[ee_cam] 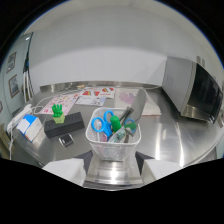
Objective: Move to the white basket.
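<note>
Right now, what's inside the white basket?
The white basket holds blue-handled scissors, something green and dark pen-like sticks. Whatever lies at the bottom is covered by those things. The gripper fingers are open, just before the basket.

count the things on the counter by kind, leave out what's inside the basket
white basket: 1
black box: 1
green hand figure: 1
blue-and-white pack: 1
printed sheets: a spread, count unclear
steel appliance: 1
Total: 5, plus the sheets
The basket sits just ahead of the open gripper.
</note>
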Demonstrator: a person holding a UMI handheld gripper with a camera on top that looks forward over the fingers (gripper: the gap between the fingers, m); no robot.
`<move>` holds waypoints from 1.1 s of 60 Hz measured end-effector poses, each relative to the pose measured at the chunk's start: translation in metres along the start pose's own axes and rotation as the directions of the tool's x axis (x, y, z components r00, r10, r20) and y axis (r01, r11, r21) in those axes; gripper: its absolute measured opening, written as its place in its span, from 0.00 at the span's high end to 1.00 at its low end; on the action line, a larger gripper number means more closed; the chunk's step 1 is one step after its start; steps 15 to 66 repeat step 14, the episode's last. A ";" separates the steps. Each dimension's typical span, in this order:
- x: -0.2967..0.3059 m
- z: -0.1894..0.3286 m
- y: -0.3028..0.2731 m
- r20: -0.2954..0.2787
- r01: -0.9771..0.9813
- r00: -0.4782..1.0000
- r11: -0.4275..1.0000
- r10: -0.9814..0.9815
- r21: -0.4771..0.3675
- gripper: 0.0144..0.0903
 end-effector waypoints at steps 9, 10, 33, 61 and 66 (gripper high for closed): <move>0.001 0.004 -0.002 -0.006 -0.002 1.000 1.000 0.002 0.002 0.09; 0.001 0.004 -0.002 -0.007 -0.002 1.000 1.000 0.002 0.004 0.09; -0.001 0.004 -0.001 -0.004 -0.009 1.000 1.000 0.009 -0.005 0.09; -0.001 0.004 -0.001 -0.004 -0.009 1.000 1.000 0.009 -0.005 0.09; -0.001 0.004 -0.001 -0.004 -0.009 1.000 1.000 0.009 -0.005 0.09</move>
